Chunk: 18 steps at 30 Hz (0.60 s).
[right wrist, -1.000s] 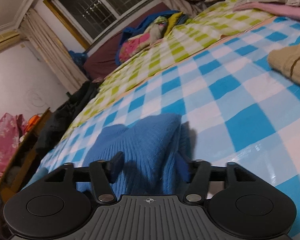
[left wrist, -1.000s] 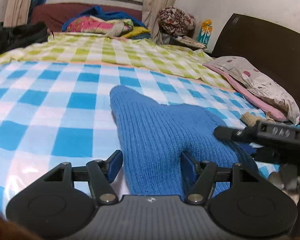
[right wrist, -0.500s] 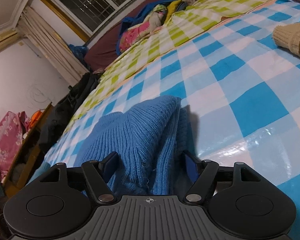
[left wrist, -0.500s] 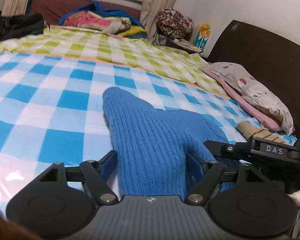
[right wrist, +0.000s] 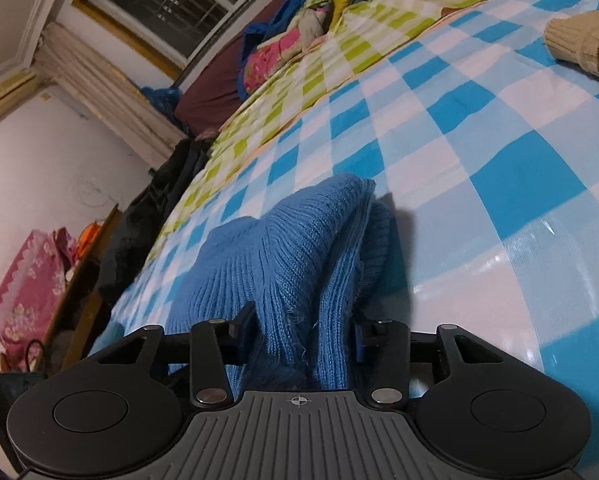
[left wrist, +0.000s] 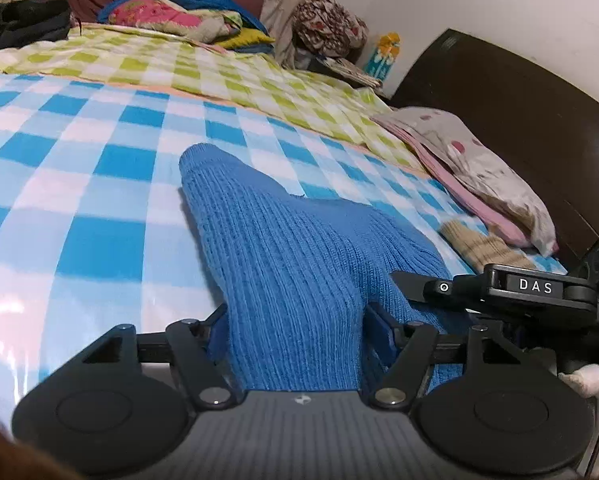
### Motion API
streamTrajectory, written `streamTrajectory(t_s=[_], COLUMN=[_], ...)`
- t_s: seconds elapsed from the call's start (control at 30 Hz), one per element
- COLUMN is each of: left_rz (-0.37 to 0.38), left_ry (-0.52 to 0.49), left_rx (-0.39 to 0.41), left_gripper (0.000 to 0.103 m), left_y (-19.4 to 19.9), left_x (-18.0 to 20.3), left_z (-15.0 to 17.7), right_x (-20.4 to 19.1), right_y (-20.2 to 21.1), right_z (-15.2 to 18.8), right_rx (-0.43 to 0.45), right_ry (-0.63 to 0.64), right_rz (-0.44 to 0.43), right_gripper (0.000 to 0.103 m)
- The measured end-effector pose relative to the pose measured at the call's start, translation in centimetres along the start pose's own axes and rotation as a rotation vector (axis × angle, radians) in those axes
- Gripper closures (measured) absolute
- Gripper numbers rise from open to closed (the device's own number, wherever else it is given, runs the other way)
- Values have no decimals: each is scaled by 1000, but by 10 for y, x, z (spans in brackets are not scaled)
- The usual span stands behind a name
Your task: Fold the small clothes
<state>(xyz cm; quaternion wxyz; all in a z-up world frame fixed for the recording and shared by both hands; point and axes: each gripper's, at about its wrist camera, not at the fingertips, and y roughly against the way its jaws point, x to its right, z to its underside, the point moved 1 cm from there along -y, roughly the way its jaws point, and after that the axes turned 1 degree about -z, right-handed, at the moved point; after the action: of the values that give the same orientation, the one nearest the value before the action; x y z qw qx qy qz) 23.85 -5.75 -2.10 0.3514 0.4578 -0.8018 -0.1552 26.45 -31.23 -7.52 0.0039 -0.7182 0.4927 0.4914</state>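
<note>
Jaws of both our grippers, left gripper (left wrist: pixel 295 320) and right gripper (right wrist: pixel 303 330) marked "DAS", have just closed onto the blue knit garment (left wrist: pixel 283 256).

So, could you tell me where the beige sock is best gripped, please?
Grip the beige sock at its ribbed open end, coming in low along the bed from this near side: it lies flat, that end points here, and the bedding around it is bare.

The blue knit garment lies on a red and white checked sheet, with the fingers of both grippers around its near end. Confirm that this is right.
Not quite: the sheet is blue and white checked, not red and white, as the left wrist view shows. The rest holds: the blue knit garment lies on it, and the left gripper and the right gripper each have their fingers around its near end.
</note>
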Motion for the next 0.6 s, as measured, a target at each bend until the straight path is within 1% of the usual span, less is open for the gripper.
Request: streamTrajectory(t_s=[0.07, 0.17, 0.23, 0.33, 0.4, 0.5, 0.57, 0.6], left_rz=[16, 11, -16, -79, -106, -136, -149, -153], left_ry=[-10, -50, -87, -153, -190, -223, -231, -233], left_rx=[-25, -66, -72, -36, -4, 52, 83, 87], left_gripper=[32, 31, 31, 31, 31, 31, 31, 31], left_y=[15, 33, 43, 55, 62, 72, 72, 69], left_x=[4, 13, 20, 32, 38, 44, 46, 47], left_z=[12, 35, 49, 55, 53, 46, 40, 37], right_x=[-3, -7, -11, -18, -24, -32, -37, -41], right_y=[11, 33, 46, 61, 71, 89, 99, 100], right_z=[8, 31, 49, 68, 72, 68, 62, 58], right_rx=[-24, -71, -94, -98, -63, 19, 77, 92], right_ry=[5, 21, 48, 90, 133, 181, 207, 219], right_rz=[-1, 4, 23, 58, 103, 165, 173, 164], right_gripper=[60, 60, 58, 53, 53, 53, 53, 53])
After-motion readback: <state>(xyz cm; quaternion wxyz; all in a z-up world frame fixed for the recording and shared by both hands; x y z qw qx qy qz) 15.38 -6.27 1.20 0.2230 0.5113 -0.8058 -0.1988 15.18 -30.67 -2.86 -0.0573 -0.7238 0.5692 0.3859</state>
